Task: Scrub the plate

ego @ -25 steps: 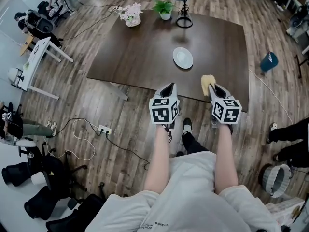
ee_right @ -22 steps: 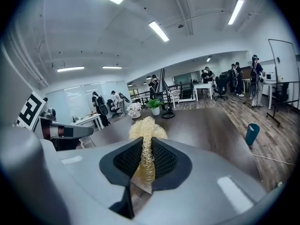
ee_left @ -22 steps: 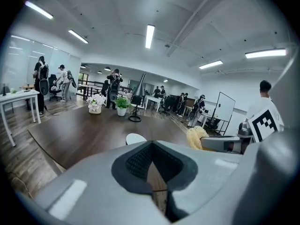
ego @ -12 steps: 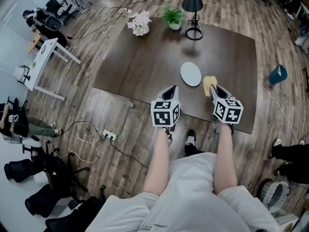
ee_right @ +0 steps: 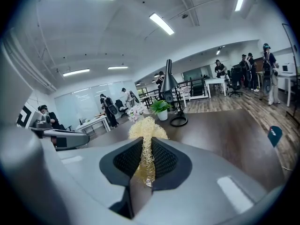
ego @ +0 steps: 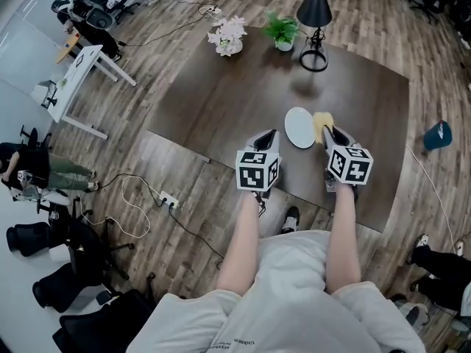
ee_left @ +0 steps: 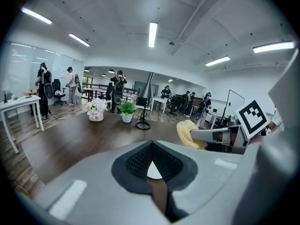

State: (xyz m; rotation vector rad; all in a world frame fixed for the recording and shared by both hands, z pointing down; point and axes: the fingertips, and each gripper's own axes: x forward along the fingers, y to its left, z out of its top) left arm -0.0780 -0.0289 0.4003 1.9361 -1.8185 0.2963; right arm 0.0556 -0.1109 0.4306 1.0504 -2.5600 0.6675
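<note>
A white plate (ego: 298,128) lies on the dark brown table (ego: 221,94) near its front edge. My right gripper (ego: 328,132) is shut on a yellow mesh scrubber (ego: 321,120), which hangs at the plate's right rim. From the right gripper view the scrubber (ee_right: 146,128) sticks up between the closed jaws (ee_right: 146,146). My left gripper (ego: 268,135) is held just left of the plate over the table's edge, jaws shut and nothing in them. In the left gripper view a sliver of white shows past the left gripper (ee_left: 153,149), and the scrubber (ee_left: 187,132) is off to the right.
At the table's far side stand a vase of flowers (ego: 229,34), a potted plant (ego: 282,29) and a black lamp (ego: 315,9). A blue object (ego: 438,134) lies on the floor at right. A power strip with cables (ego: 168,199) lies at left. People stand farther back.
The person has stepped toward the table. Both grippers now reach over its front edge, and the scrubber has come up beside the plate's right rim.
</note>
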